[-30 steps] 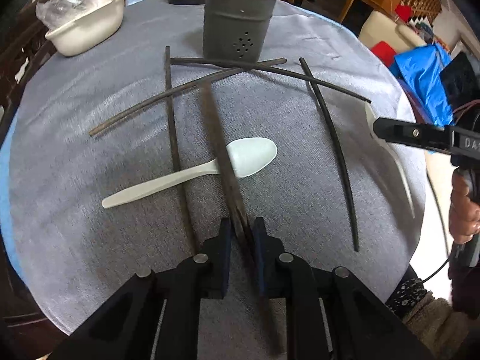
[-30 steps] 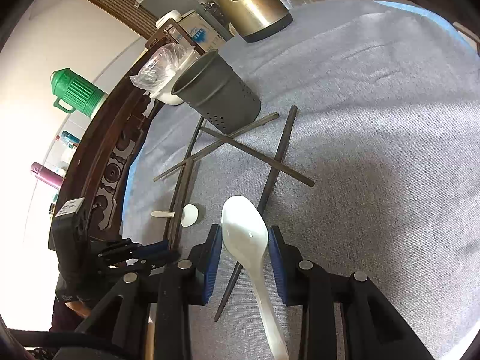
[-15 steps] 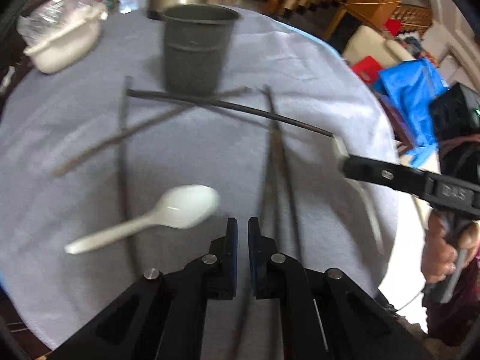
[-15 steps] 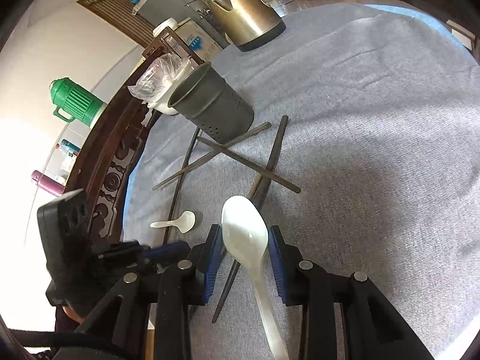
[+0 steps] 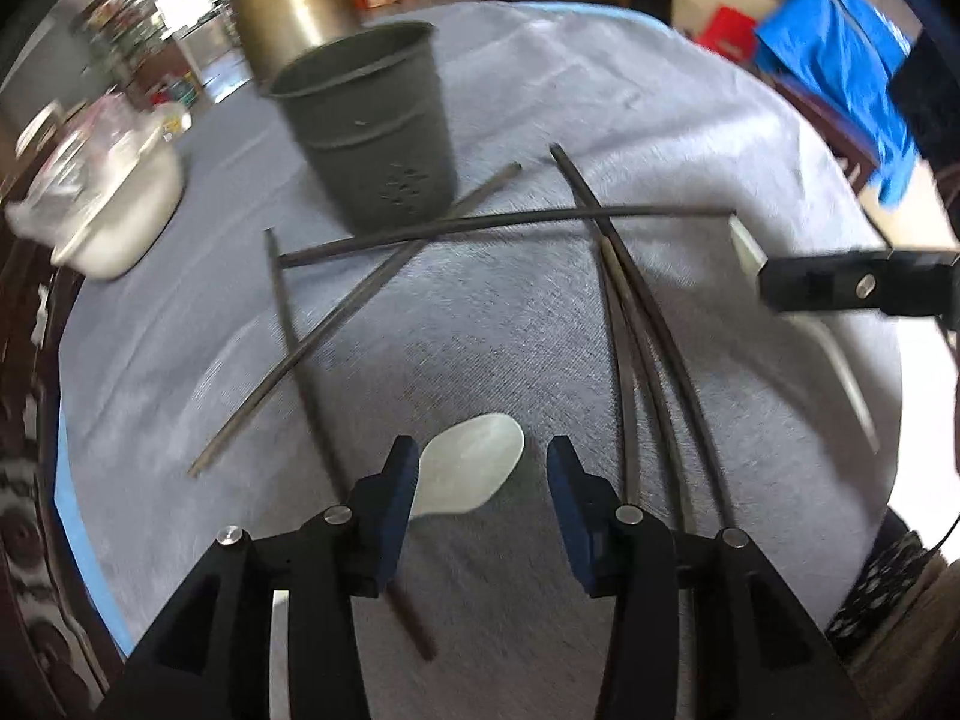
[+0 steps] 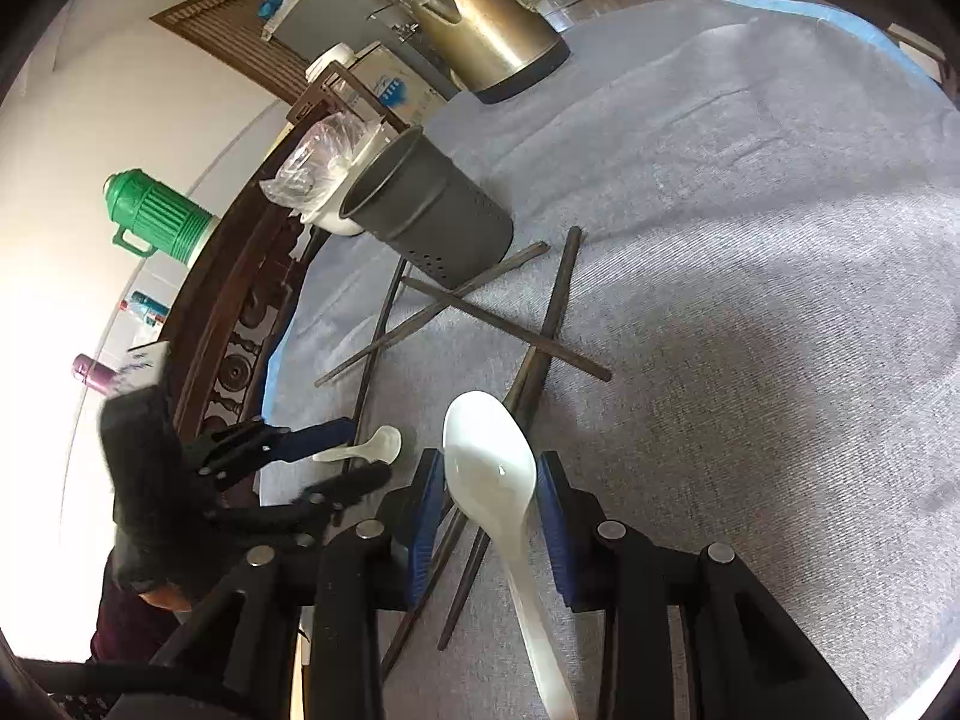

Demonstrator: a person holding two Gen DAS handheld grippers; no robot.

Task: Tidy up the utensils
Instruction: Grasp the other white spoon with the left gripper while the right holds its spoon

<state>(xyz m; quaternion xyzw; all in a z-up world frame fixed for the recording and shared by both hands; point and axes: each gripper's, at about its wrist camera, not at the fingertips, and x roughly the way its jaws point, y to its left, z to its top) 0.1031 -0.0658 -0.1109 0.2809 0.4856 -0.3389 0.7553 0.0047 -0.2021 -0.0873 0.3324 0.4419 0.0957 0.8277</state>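
A: Starting at the left of the grey utensil holder (image 5: 375,138), what lies there?

B: A white bowl (image 5: 114,210) covered in plastic sits just left of the holder, on the grey tablecloth (image 5: 690,138). Behind the holder stands a brass-coloured kettle (image 5: 288,0).

A: And in front of the holder?

B: Dark chopsticks (image 5: 498,222) lie crossed on the cloth, one close against the holder's base. Nearer than those, the left gripper (image 5: 477,480) has its jaws spread wide, and the bowl of a small white spoon (image 5: 471,474) lies on the cloth between its fingertips, held by neither finger.

A: Right of the holder?

B: More chopsticks run in a bundle (image 5: 642,324) from beside the holder toward the camera. Farther right, the right gripper (image 6: 489,480) is clamped around a large white spoon (image 6: 492,468), its bowl pointing toward the holder and its handle trailing back between the fingers.

A: Is that spoon touching the cloth?

B: I cannot tell.
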